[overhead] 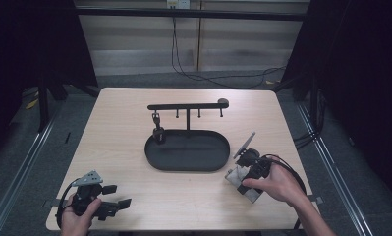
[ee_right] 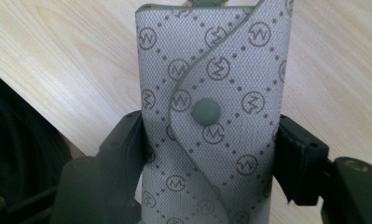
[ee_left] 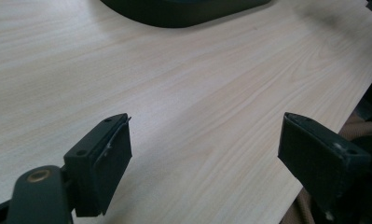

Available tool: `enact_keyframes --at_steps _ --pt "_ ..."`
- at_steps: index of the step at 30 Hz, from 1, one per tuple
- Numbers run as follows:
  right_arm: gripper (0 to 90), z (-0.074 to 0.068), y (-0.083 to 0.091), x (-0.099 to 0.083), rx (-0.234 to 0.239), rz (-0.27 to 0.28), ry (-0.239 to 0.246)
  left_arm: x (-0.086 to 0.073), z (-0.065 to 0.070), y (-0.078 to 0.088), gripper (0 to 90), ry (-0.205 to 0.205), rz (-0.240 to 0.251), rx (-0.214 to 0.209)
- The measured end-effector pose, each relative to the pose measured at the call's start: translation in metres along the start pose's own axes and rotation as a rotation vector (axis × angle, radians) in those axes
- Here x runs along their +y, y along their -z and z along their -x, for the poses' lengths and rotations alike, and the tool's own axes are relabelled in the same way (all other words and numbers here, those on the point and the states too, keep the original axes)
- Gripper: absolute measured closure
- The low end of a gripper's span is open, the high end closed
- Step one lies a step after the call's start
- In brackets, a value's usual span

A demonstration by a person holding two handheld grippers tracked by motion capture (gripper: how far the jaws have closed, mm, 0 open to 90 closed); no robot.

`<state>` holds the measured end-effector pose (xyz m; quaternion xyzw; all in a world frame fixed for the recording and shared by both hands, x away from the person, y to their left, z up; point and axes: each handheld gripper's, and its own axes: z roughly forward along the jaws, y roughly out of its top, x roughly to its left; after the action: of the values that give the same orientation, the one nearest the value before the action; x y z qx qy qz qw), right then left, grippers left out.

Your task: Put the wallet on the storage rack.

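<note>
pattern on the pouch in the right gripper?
Grey pouch with a dotted diamond grid and circled zigzag logos, plus a grey snap; clearest in the right gripper view.

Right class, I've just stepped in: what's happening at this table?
A person holds a gripper in each hand. The right gripper has its jaws closed on a grey patterned pouch near the table's right front. The left gripper is open over bare table. A black tray with a hook rack sits mid-table.

The grey patterned pouch runs past the frame's top and bottom; jaws cover its sides.
</note>
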<state>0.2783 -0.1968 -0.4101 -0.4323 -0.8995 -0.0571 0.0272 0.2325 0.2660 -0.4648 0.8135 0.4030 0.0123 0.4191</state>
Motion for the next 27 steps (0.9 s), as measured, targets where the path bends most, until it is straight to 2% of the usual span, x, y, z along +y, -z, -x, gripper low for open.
enact_keyframes --at_steps 13,17,27 --pt "33.7 0.000 0.014 0.008 0.004 -0.030 0.013 0.000 -0.001 0.001 17.0 -0.002 -0.002 -0.003" --pt "33.7 0.000 0.019 0.011 -0.003 -0.038 0.020 0.000 -0.001 0.002 17.0 0.004 0.011 0.006" --pt "33.6 0.003 0.030 0.019 -0.004 -0.025 0.009 0.000 -0.001 0.002 17.0 0.002 0.010 0.006"
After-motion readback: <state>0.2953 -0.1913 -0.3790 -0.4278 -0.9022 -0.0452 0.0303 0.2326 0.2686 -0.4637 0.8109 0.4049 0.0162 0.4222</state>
